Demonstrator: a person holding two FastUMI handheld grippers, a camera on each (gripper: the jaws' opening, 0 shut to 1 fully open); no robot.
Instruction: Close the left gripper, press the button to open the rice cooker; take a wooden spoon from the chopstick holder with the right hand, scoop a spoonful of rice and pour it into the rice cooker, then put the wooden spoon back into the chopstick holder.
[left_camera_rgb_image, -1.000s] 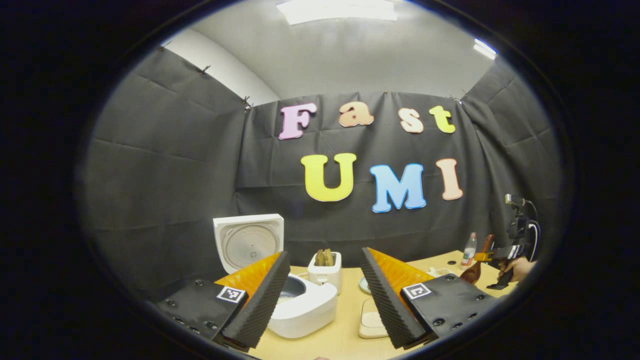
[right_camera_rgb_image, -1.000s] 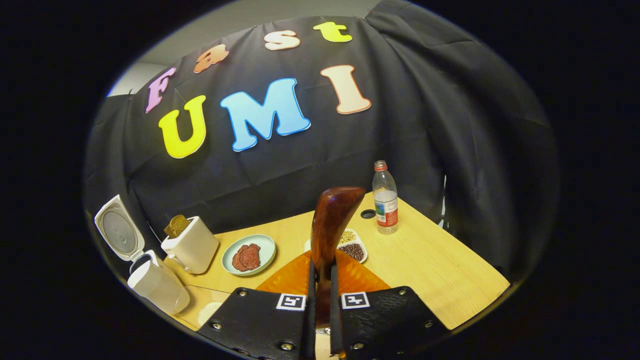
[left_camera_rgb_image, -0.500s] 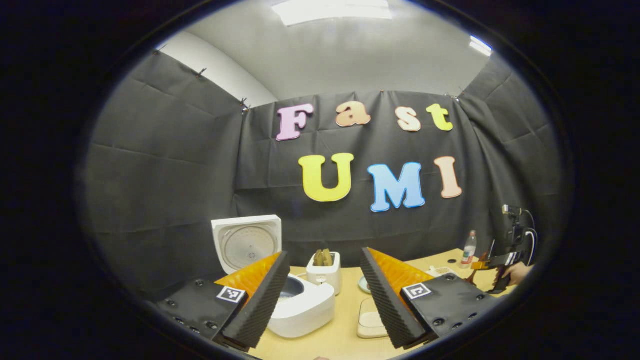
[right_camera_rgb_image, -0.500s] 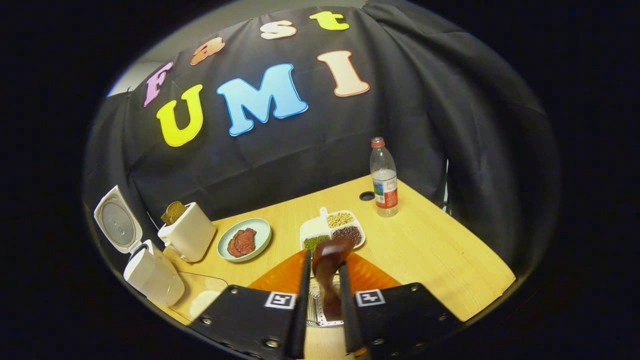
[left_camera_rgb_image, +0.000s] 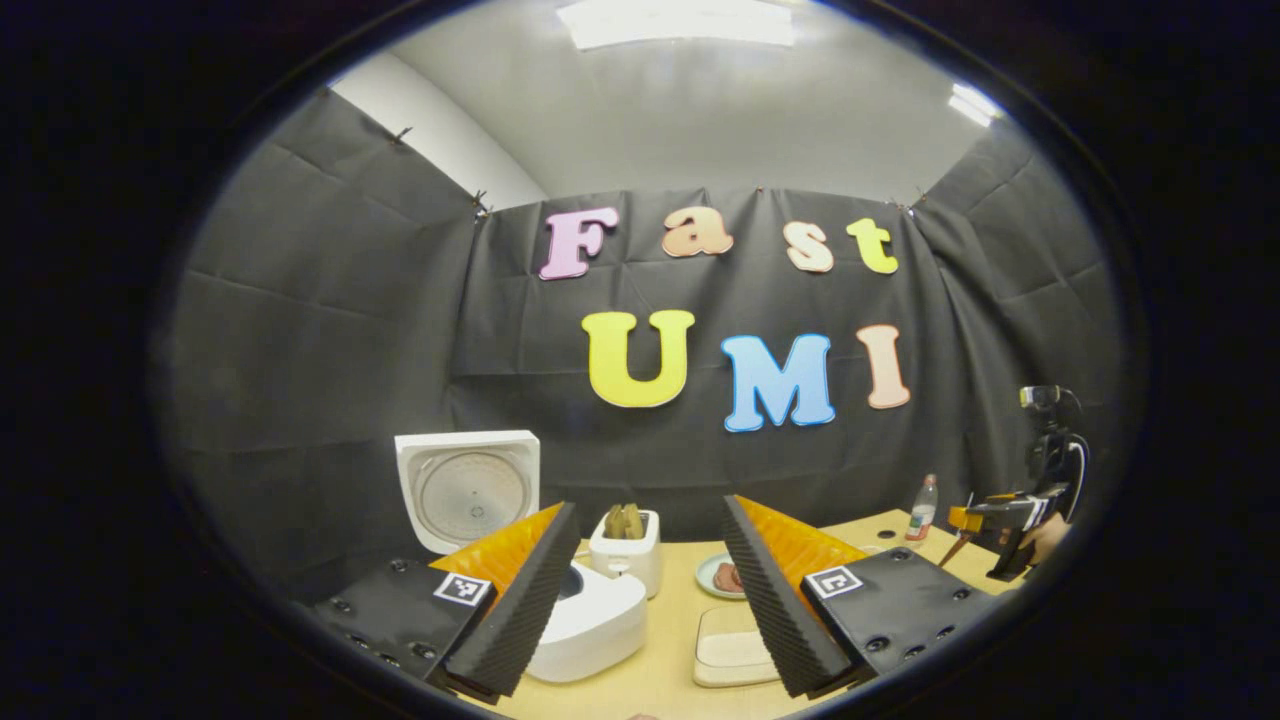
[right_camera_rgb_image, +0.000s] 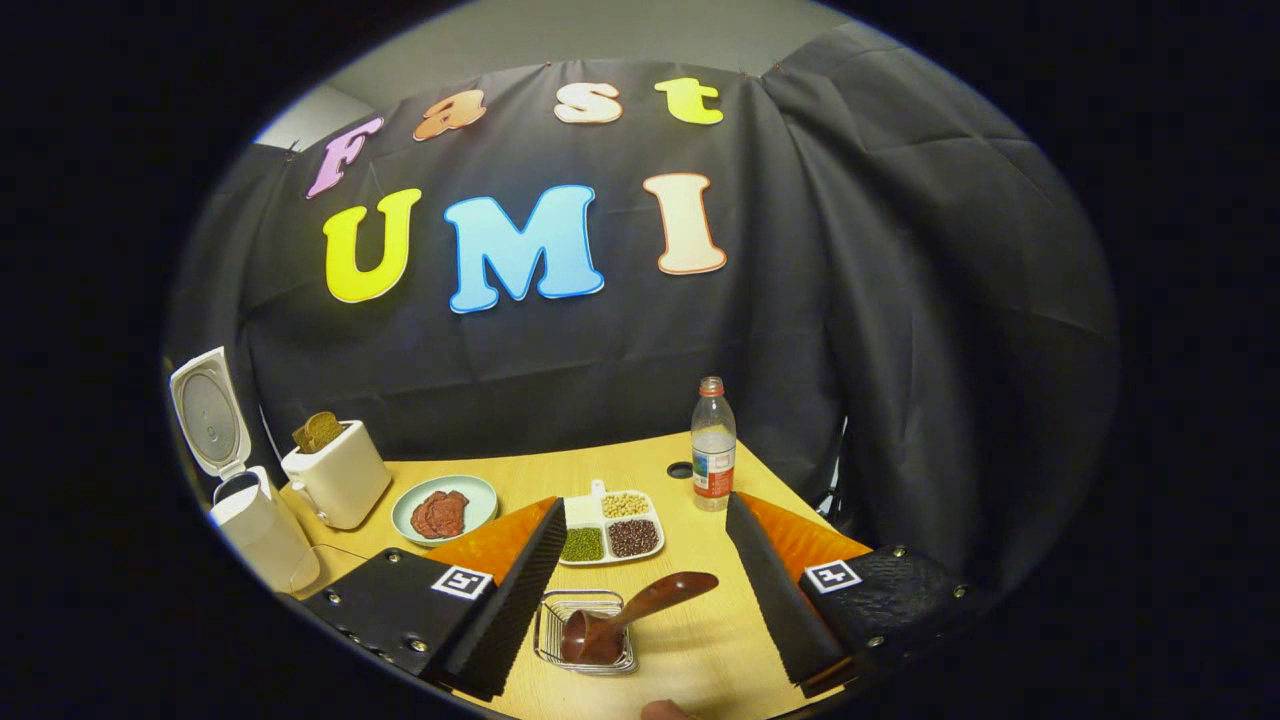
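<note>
Right gripper (right_camera_rgb_image: 640, 580) hangs spread wide above the table (right_camera_rgb_image: 800, 500), nothing pinched; wooden spoon (right_camera_rgb_image: 625, 620) sits bowl-down in the wire chopstick holder (right_camera_rgb_image: 548, 620). Left gripper (left_camera_rgb_image: 650, 590) gapes too, rice cooker (left_camera_rgb_image: 590, 625) lid up.

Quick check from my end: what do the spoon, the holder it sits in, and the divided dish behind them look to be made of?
Spoon: wood by the look of it, dark reddish-brown with a glossy, probably varnished sheen.
Holder: thin metal wire, silvery, an open mesh you can see through.
Divided dish: smooth white, either ceramic or plastic; the picture cannot settle which.
</note>
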